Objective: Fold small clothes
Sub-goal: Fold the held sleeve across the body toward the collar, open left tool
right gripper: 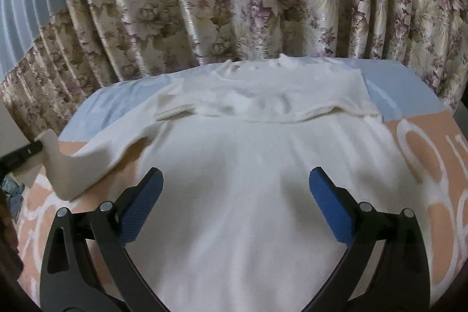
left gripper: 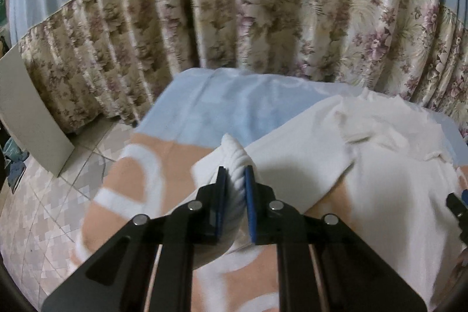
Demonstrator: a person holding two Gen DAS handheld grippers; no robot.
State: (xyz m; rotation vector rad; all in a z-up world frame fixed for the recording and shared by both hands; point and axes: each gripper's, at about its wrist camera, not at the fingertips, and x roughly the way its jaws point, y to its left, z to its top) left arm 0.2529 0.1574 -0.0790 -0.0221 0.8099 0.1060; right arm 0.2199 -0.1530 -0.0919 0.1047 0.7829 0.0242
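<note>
Your left hand-held gripper (left gripper: 235, 183) is clenched on a bunched-up sleeve (left gripper: 232, 154) of the white shirt (right gripper: 248, 165), lifting it off the peach and blue blanket (right gripper: 409, 119). The shirt lies spread flat, collar toward the curtain (right gripper: 234, 5). Right hand-held gripper (right gripper: 235, 203) hangs released over the shirt's middle. Looks like the first sleeve fold; next you'd want to carry that sleeve across the body and lay it down without wrinkles.
</note>
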